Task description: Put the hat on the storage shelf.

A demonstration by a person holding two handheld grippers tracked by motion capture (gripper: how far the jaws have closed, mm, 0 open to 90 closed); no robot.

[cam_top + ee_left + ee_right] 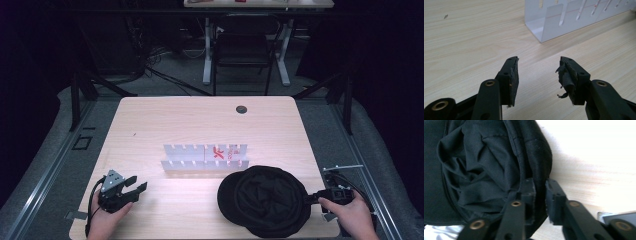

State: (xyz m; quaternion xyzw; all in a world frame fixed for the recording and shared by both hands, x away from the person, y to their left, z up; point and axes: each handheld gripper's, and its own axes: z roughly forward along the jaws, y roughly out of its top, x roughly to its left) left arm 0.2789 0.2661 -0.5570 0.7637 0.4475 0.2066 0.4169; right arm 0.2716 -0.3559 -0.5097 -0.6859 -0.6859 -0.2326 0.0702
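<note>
A black cloth cap [267, 200] lies upside down on the wooden table [200, 125], near the front right. My right gripper [314, 199] is shut on the cap's rim at its right side; in the right gripper view the black fabric [486, 170] shows its crumpled lining, and the rim is pinched in the right gripper [540, 195]. My left gripper [137, 187] rests open near the front left of the table. In the left gripper view the left gripper [537, 72] holds nothing, and the right-hand pad [566, 77] is frayed.
A white slotted rack [205, 157] with a red mark stands at the table's middle, just behind the cap; its end is seen as the white rack [564, 20]. A round hole [241, 109] sits near the far edge. A chair [245, 45] stands beyond the table.
</note>
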